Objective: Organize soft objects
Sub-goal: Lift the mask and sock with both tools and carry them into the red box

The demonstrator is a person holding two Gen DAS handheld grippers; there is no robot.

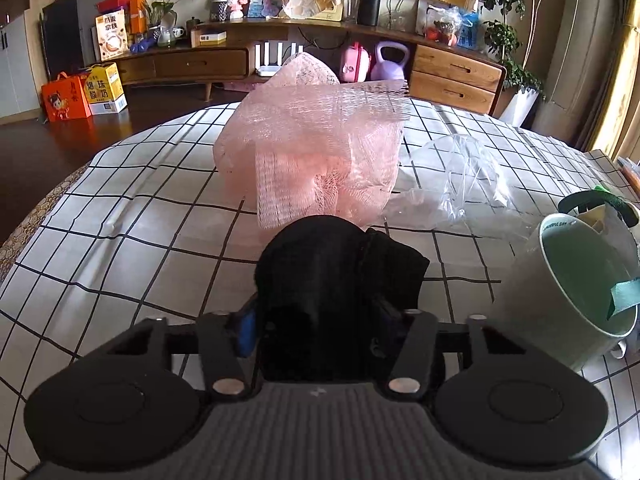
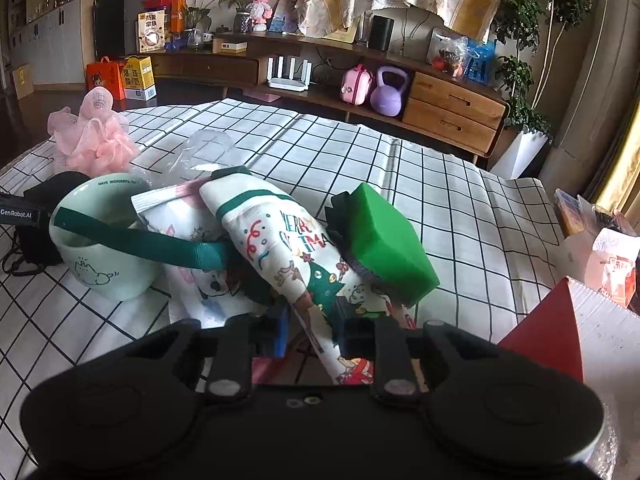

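The table wears a white cloth with a black grid [image 1: 120,216], and everything sits on it. Largest of the soft things is the pink mesh bath pouf [image 1: 320,148], standing near the middle, with a crumpled clear plastic bag [image 1: 460,184] just beside it. A pale green mug [image 2: 96,248] stands between the two hands, a dark green strap [image 2: 160,242] draped across its rim. Leaning by the mug lies a white Christmas-print sock [image 2: 288,252], and a green sponge [image 2: 384,240] rests against its far side.

The left gripper [image 1: 320,312] points down at the cloth with its jaws about halfway in, pressed on either side of a black rolled cloth [image 1: 332,264], which bulges out in front of them. The right gripper [image 2: 312,332] has its jaws drawn close together around the lower end of the Christmas sock, pinching the fabric.

Off to the right a red box corner [image 2: 552,328] pokes in.
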